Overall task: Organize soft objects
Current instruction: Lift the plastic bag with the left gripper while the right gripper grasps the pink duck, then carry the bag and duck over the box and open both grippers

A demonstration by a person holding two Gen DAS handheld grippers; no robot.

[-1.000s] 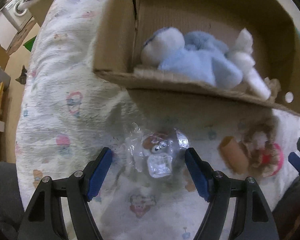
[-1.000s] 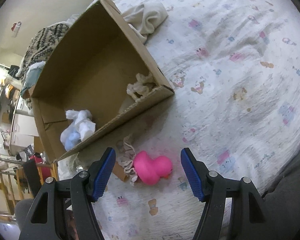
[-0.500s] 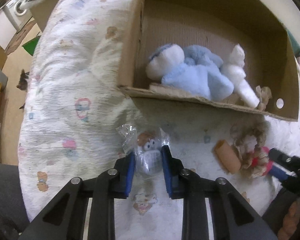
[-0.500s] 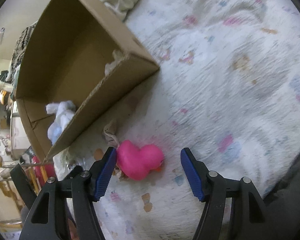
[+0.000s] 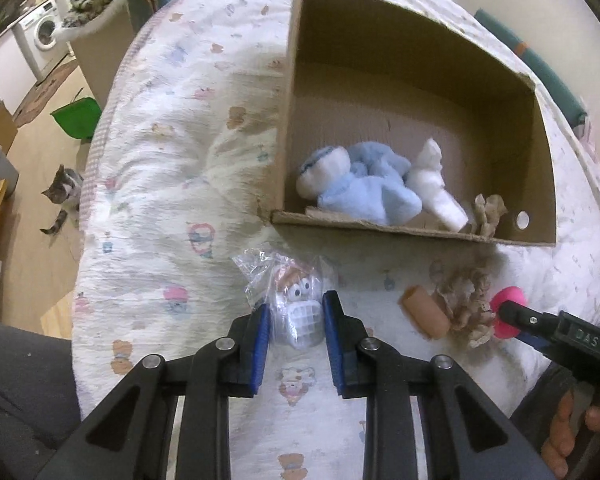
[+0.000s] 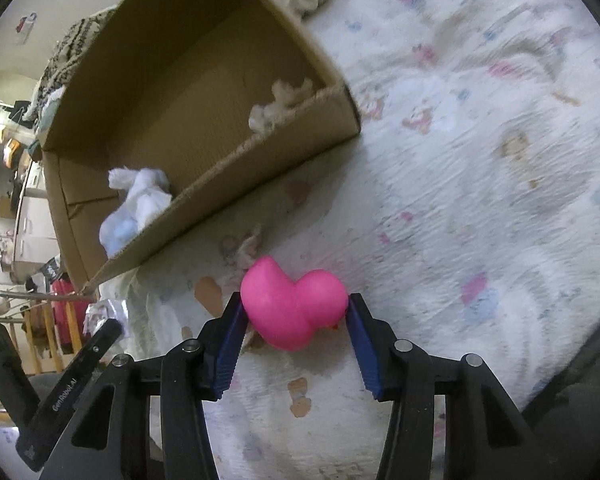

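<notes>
Since the earlier frames, the left gripper point(image 5: 294, 322) has closed from a wide stance onto the bagged toy point(image 5: 296, 304), a small figure with eyes and a grid-like mouth in clear plastic wrap, and has begun lifting it off the printed bedspread point(image 5: 156, 208). The right gripper point(image 6: 294, 314) has just been closing around the pink heart-shaped toy point(image 6: 292, 306); its blue pads now touch both flanks of the heart, which appears to rest on the bedspread still.

Both toys sit just in front of the cardboard box's point(image 5: 380, 226) near wall. Inside the box, against that wall, lie a blue and white plush point(image 5: 364, 190) and a small beige rope scrap point(image 5: 488, 212). Outside the box, a tan cylinder point(image 5: 422, 316) and a frayed rope toy point(image 5: 464, 300) lie between the two grippers.

To do this step well, the left grip likely needs to clear the box's near wall before releasing, since the slick wrap could slip. The right should probably firm its hold across the heart's widest part before lifting, so the rounded, squashy toy does not pop out.
</notes>
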